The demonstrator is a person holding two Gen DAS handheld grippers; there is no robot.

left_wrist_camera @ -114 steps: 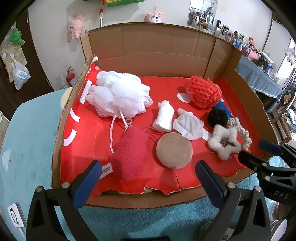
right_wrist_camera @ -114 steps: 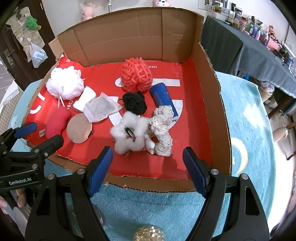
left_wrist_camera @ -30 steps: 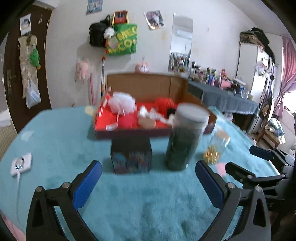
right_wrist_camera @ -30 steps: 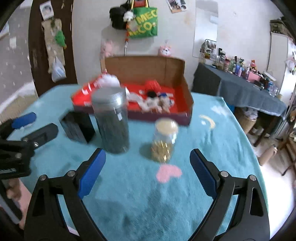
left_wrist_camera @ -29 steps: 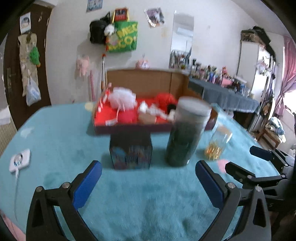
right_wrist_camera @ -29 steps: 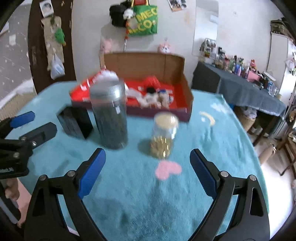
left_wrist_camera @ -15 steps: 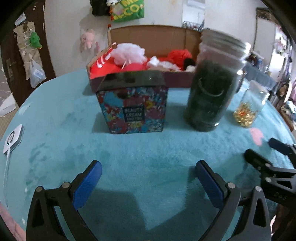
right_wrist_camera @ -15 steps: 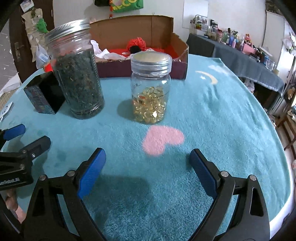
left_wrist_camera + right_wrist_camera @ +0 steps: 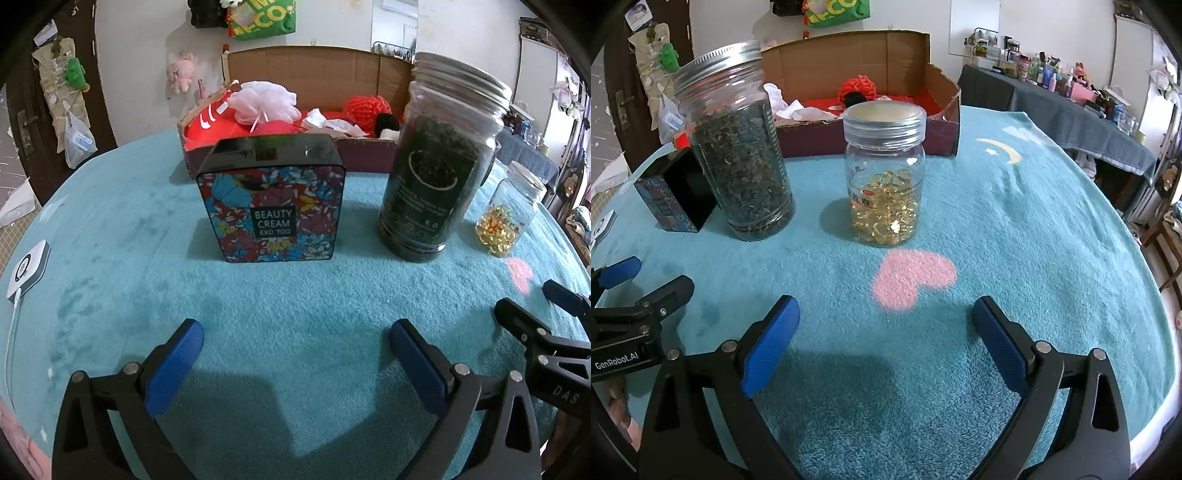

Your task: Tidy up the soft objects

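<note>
The soft objects lie in a cardboard box [image 9: 299, 74] with a red floor at the far side of the table: a white mesh pouf [image 9: 262, 101], a red knitted ball [image 9: 365, 107], a pink plush piece [image 9: 275, 127], a black pompom [image 9: 386, 120] and white paper-like pieces [image 9: 328, 122]. From the right wrist view, the same box [image 9: 945, 88] and red ball [image 9: 857, 85] show behind the jars. My left gripper [image 9: 295, 350] is open and empty, low over the teal cloth, well short of the box. My right gripper [image 9: 886, 321] is likewise open and empty.
A flowered "Beauty Cream" tin [image 9: 271, 199], a tall jar of dark leaves [image 9: 439, 158] and a small jar of golden capsules [image 9: 884, 177] stand between the grippers and the box. A white device with a cable [image 9: 27, 266] lies at the left. A pink heart [image 9: 912, 277] marks the cloth.
Both grippers have drawn back from over the box, dropped low to the table and moved in toward the tin and jars, which now loom larger. Both stayed open.
</note>
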